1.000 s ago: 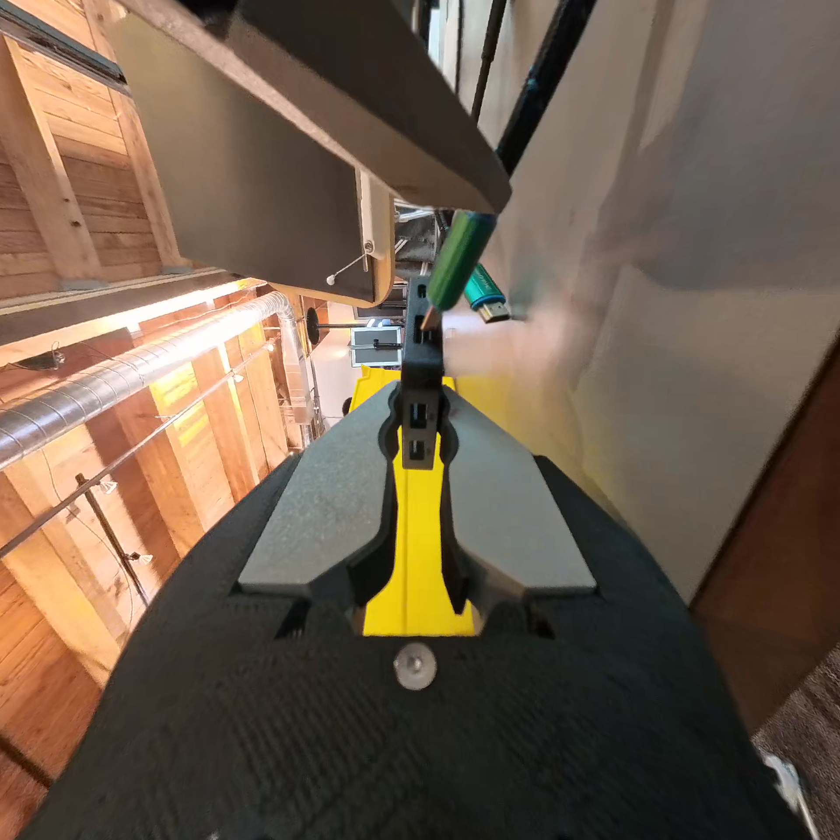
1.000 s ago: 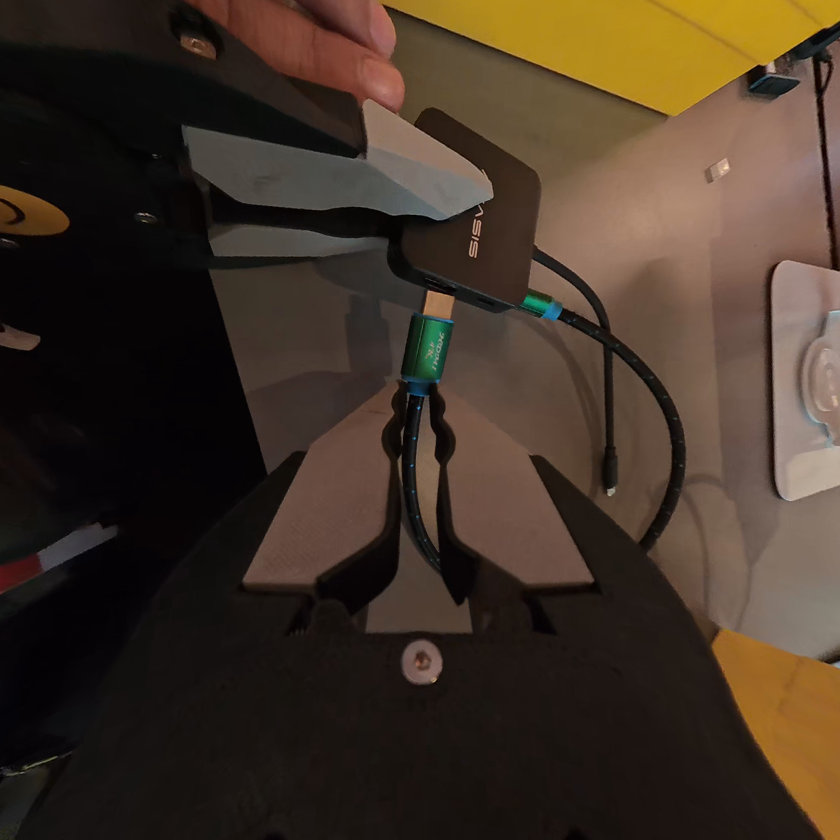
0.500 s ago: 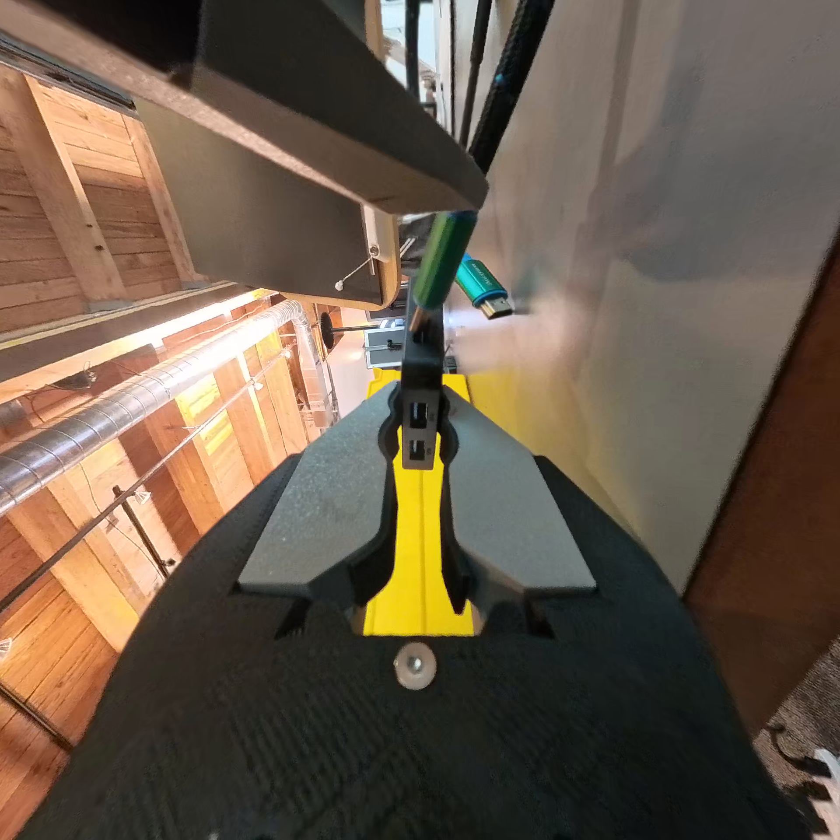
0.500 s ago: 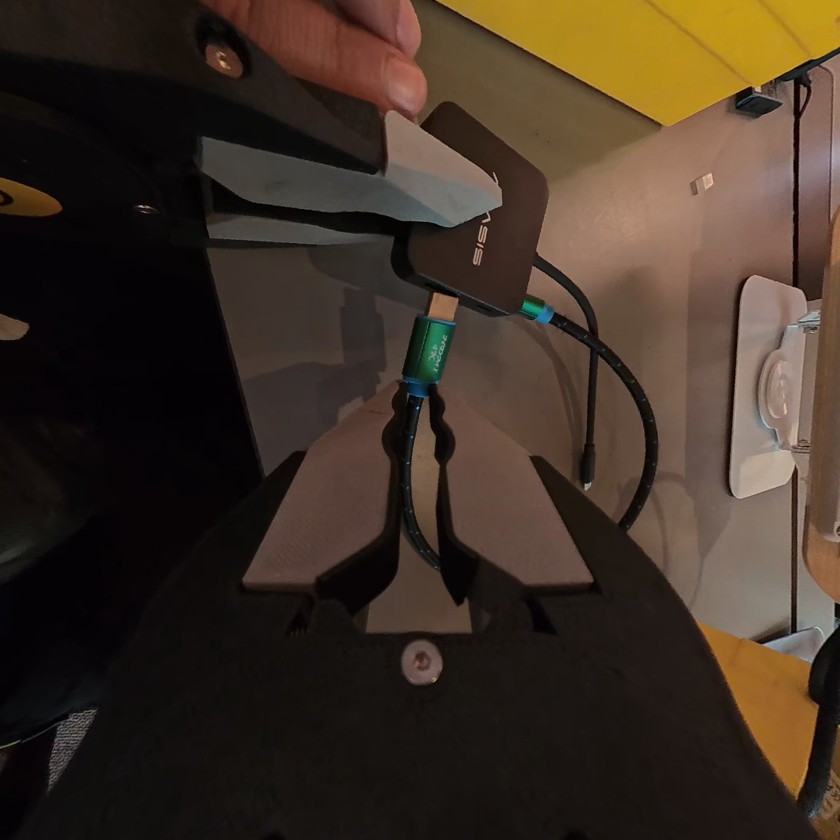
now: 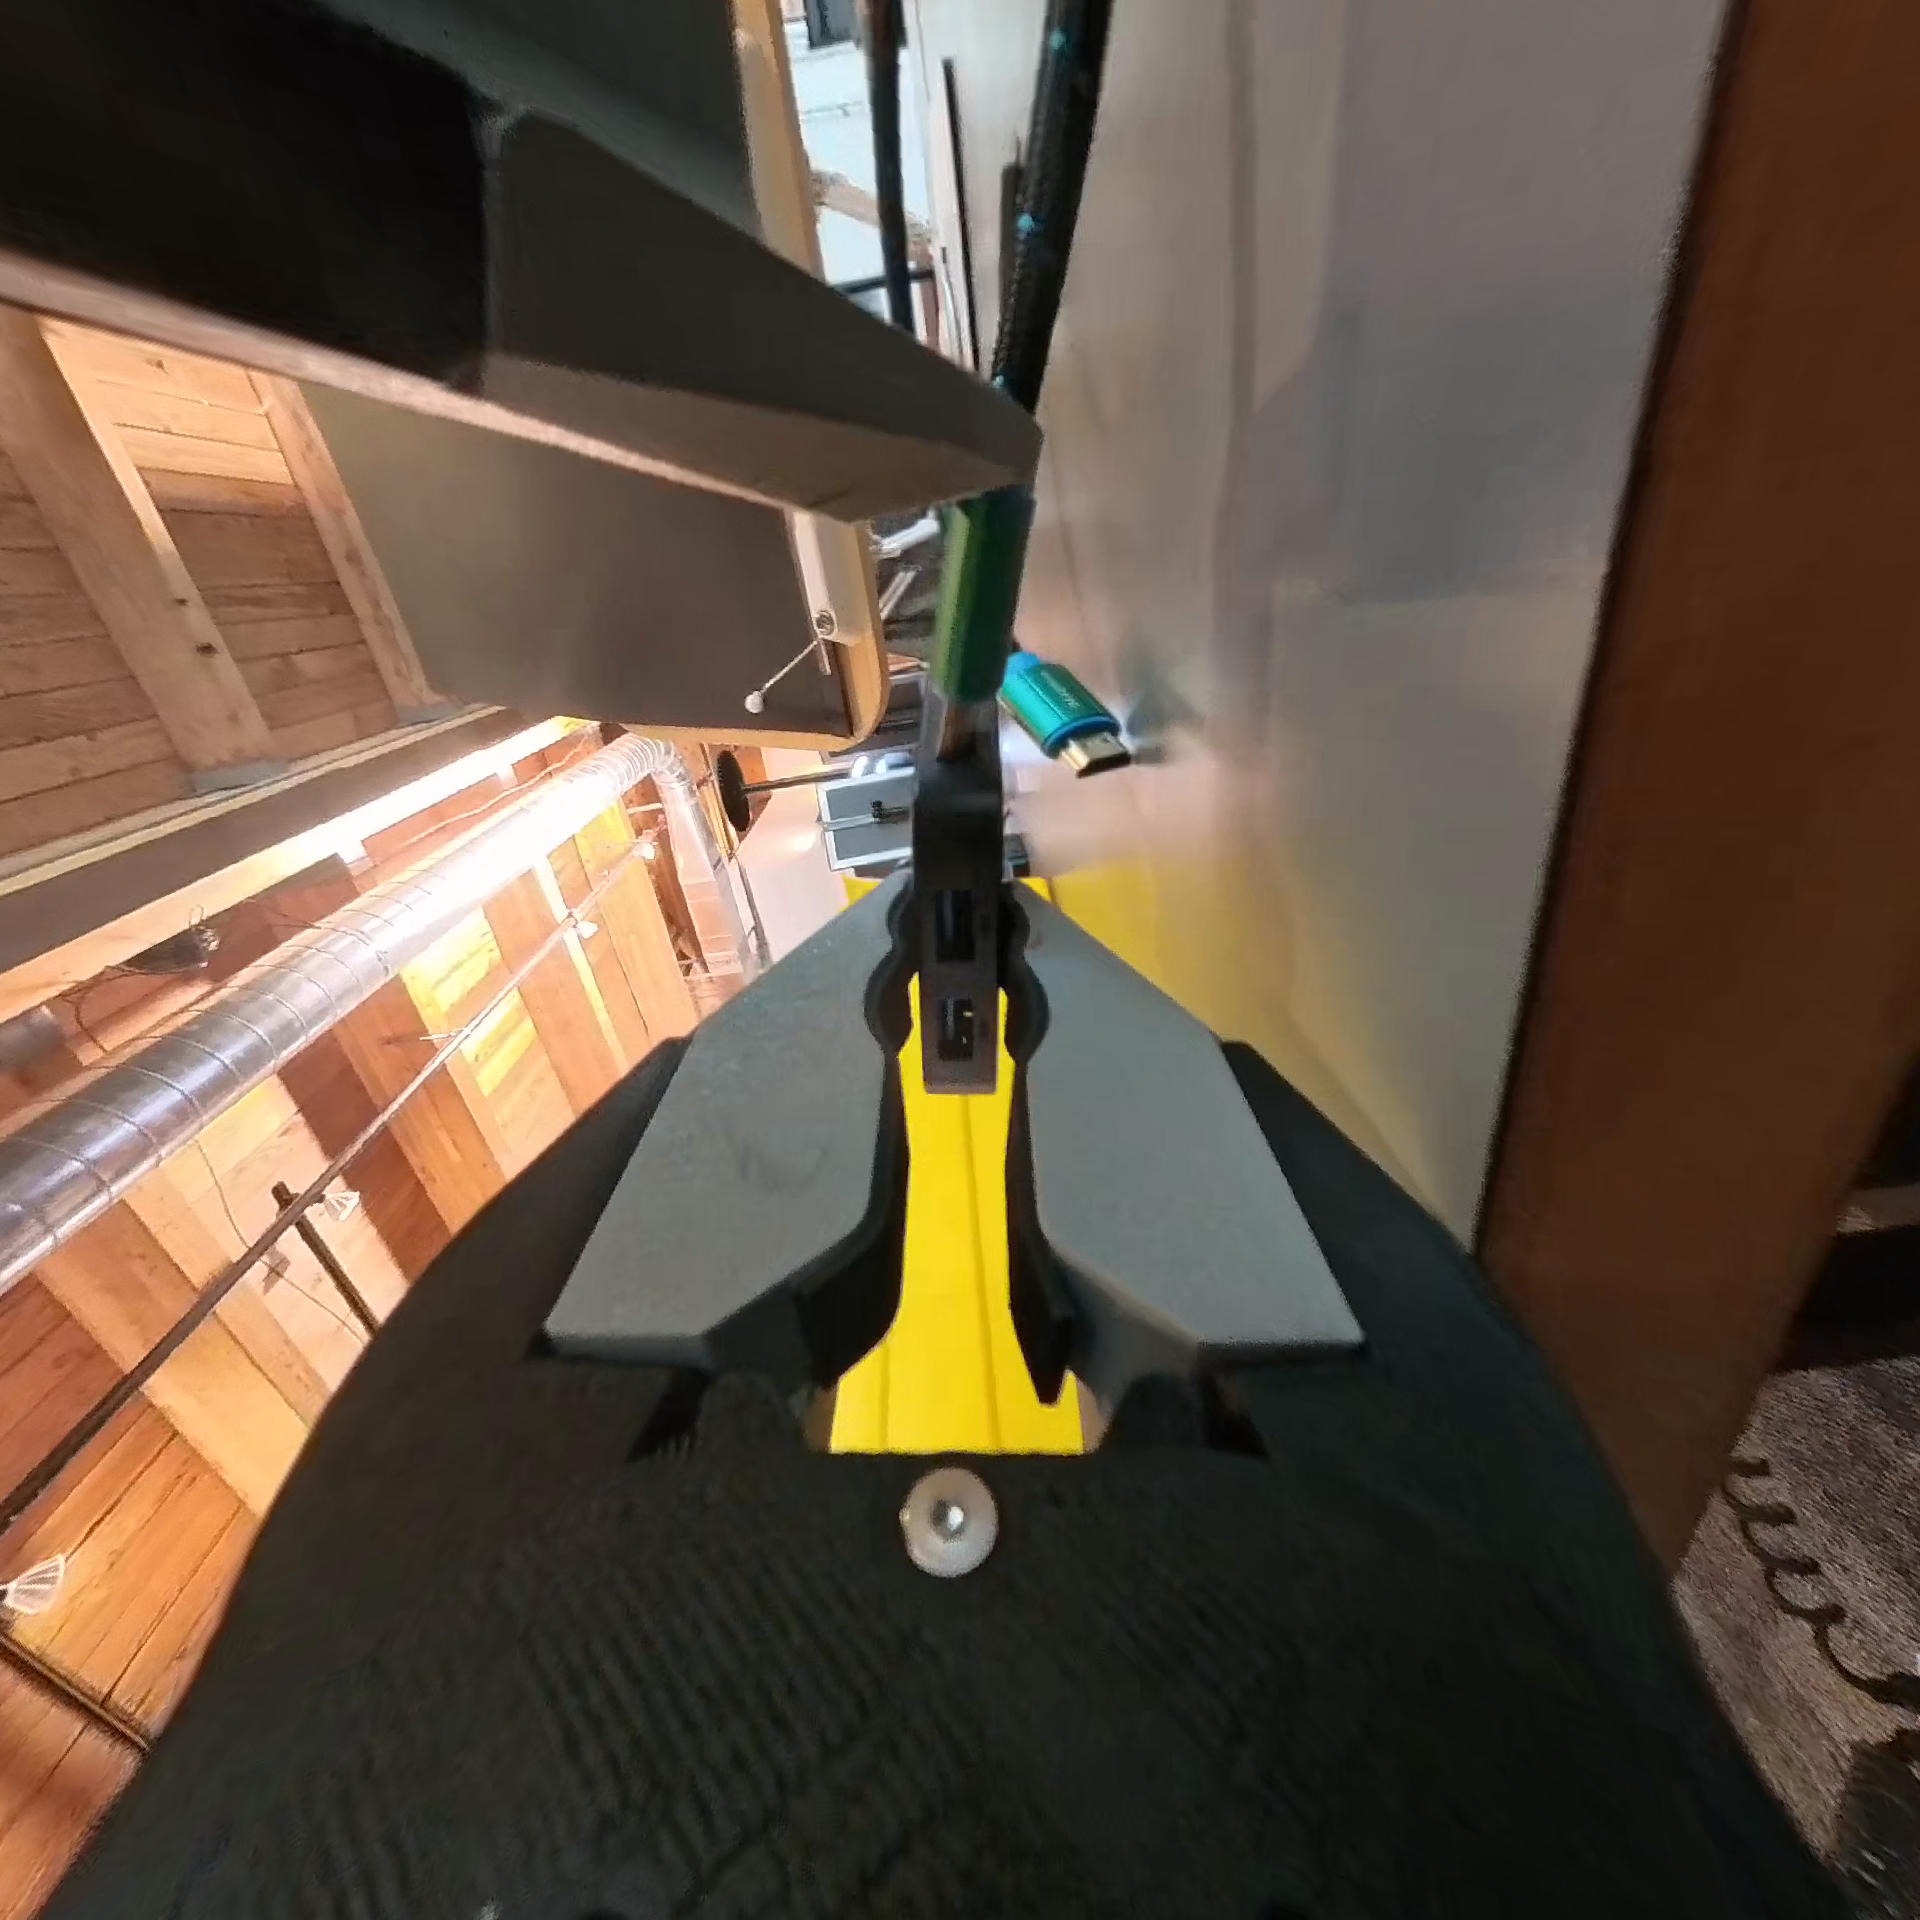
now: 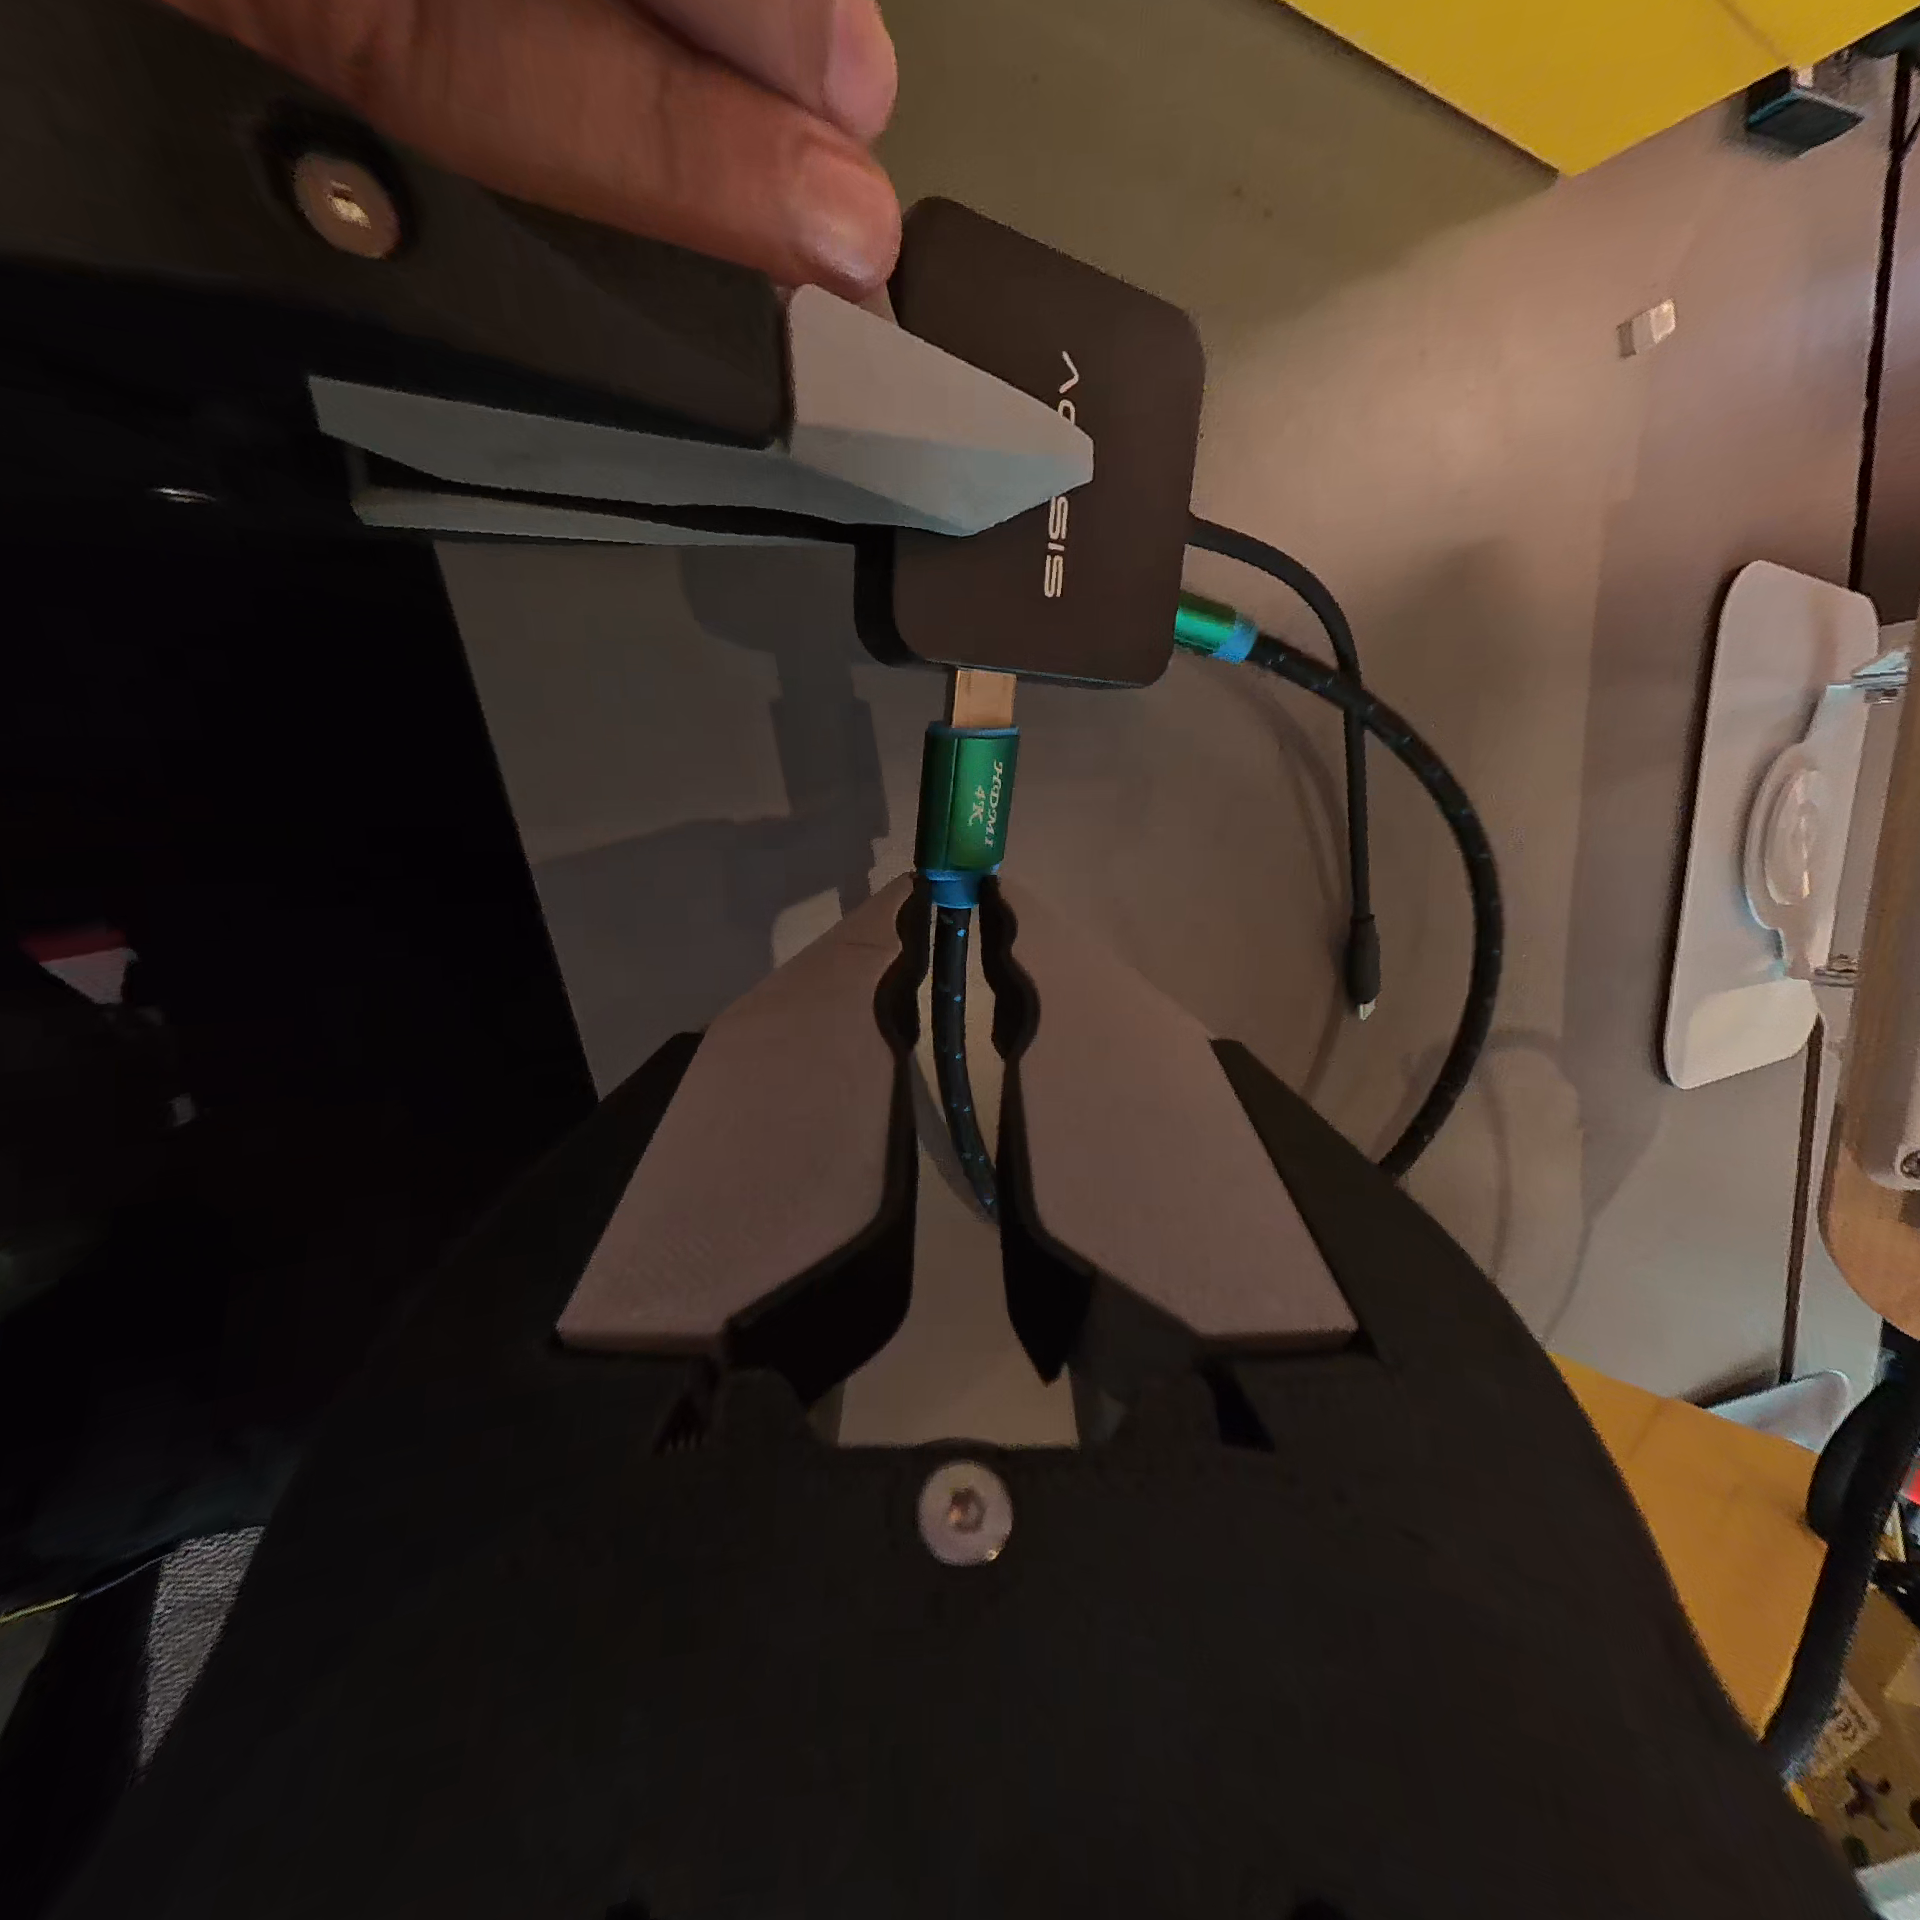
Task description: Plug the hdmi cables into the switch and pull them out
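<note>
the left gripper (image 5: pixel 956 997) has its grey fingers clamped on the edge of the flat black square hdmi switch (image 6: pixel 1039 488), held up off the grey tabletop (image 6: pixel 1455 364). the right gripper (image 6: pixel 956 925) pinches the braided black-and-blue cable (image 6: pixel 961 1049) just behind its green metal hdmi plug (image 6: pixel 966 800). the plug's gold tip touches a port on the switch's near edge, though most of the tip shows (whether it is seated cannot be told). a second green plug (image 6: pixel 1210 629) sits in the adjacent side. a loose teal plug (image 5: pixel 1060 712) lies near the tabletop. a hand (image 6: pixel 623 114) grips the left gripper.
</note>
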